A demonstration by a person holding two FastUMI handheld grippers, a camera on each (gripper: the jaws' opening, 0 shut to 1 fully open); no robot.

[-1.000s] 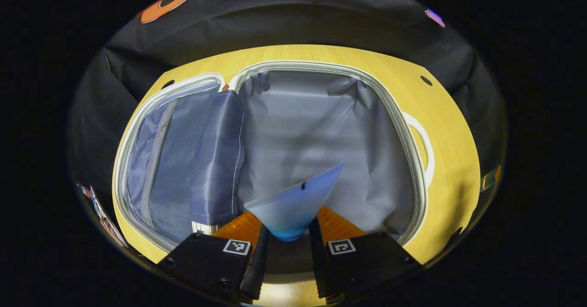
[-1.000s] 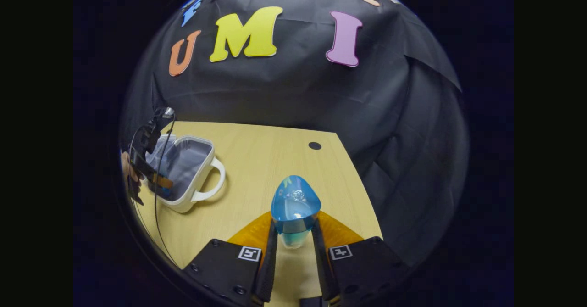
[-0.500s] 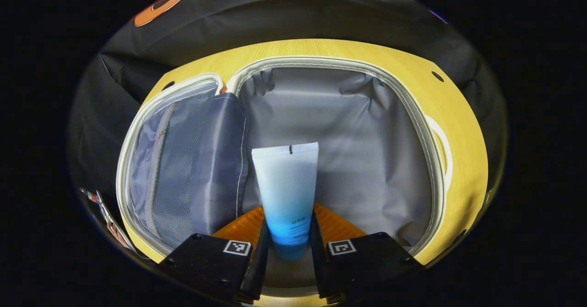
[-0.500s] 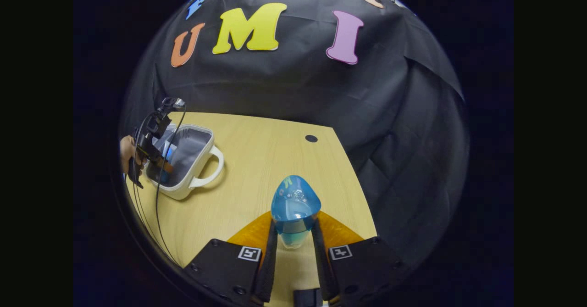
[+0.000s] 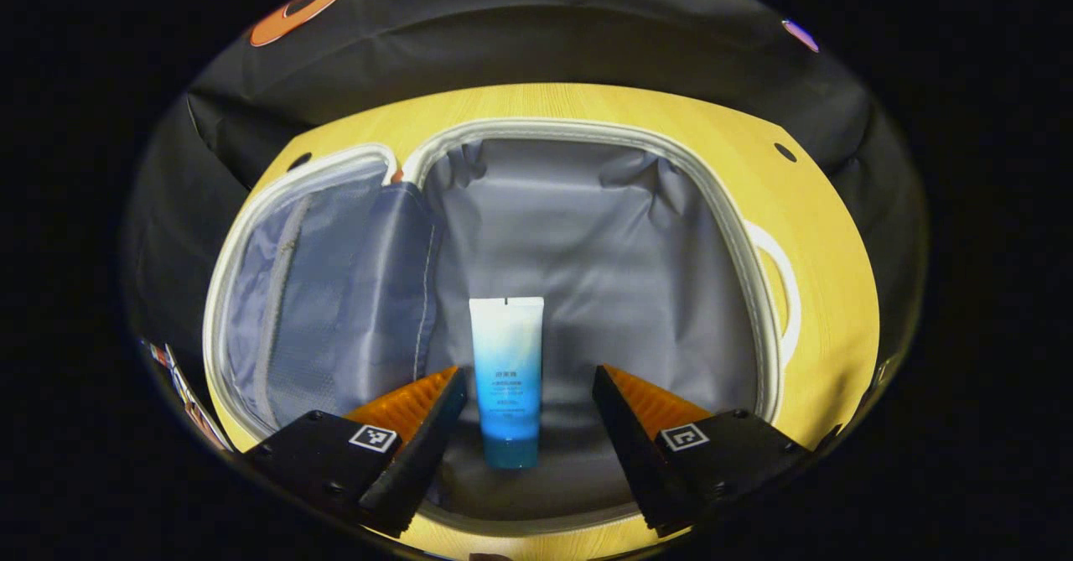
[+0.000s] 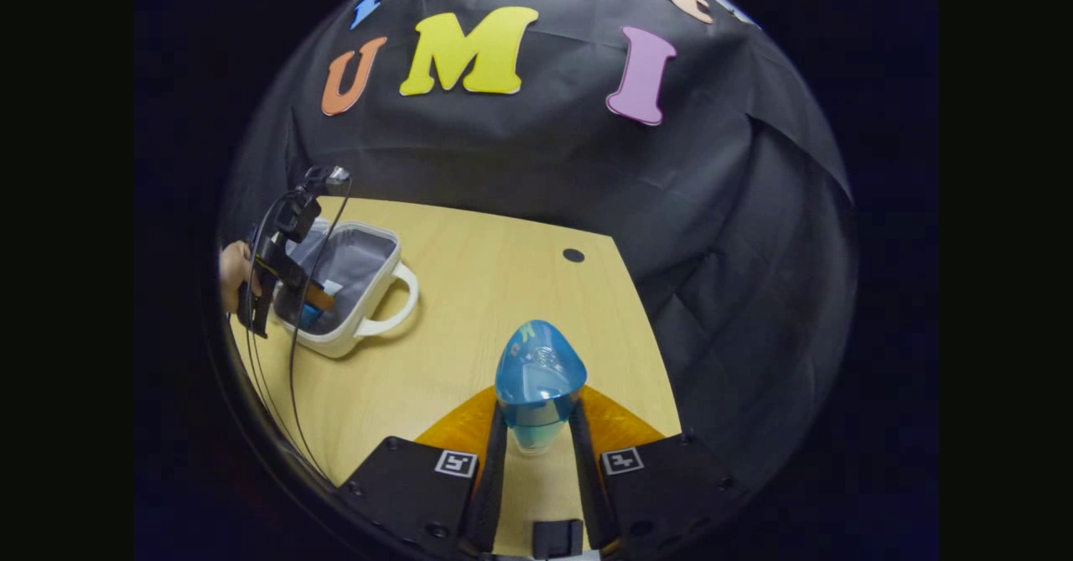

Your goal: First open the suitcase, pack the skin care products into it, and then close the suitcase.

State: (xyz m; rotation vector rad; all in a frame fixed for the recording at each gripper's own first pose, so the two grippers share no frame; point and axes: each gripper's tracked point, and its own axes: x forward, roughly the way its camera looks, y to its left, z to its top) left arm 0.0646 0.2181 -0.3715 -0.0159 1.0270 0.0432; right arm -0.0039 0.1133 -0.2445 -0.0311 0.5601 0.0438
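A: Where do things stand with the packing?

B: The white hard-shell suitcase with grey fabric lining (image 5: 587, 234) lies open on the pale wooden worktop (image 5: 821, 200). The white-to-blue squeeze tube with a blue cap (image 5: 505, 376) lies flat on the lining of the main half, cap toward the camera. The left hand-held gripper (image 5: 528, 393) hangs over it with its fingers spread wide, touching nothing.

A: And the other one?

B: The right hand-held gripper (image 6: 536, 427) is clamped on a translucent blue bottle with a rounded top (image 6: 539, 376), held above the worktop, well apart from the suitcase (image 6: 352, 280).

A: How should the step be finished well?

B: I'd judge the left gripper should lift straight up and clear the rim without catching the lining, leaving room for the right to bring the bottle in beside the tube, not on top of it.

A: What differs from half a second back?

B: Then the left fingers pinched the tube near its cap and it stood tilted up; now they have parted and it rests on the lining. The right grip is unchanged.
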